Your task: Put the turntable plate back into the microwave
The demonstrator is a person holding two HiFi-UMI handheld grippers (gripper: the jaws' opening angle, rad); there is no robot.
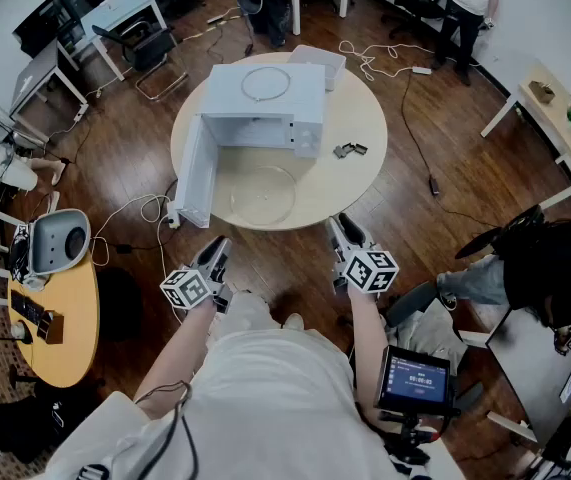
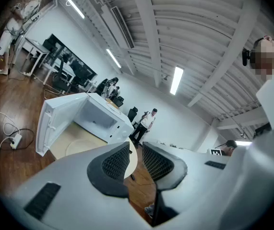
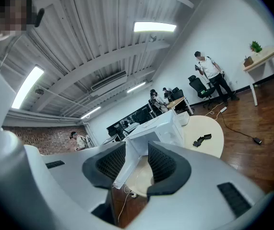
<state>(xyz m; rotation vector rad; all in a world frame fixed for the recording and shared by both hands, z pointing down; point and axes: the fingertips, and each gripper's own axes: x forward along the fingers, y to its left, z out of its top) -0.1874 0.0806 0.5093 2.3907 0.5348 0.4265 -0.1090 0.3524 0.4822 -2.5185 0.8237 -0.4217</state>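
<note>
One left claw (image 1: 218,247), slightly spread and empty, hangs off the round worktop's (image 1: 361,163) near edge. One microwave (image 1: 265,108) stands mid-worktop, its door (image 1: 193,173) swung left. One turntable plate (image 1: 262,194) lies before it. Two dark bits (image 1: 348,149) sit right. One right claw (image 1: 341,228), spread, empty.

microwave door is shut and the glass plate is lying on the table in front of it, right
Not quite. The door is open, swung out to the left, as the head view shows. The rest holds: the plate lies on the table in front of the microwave.
</note>
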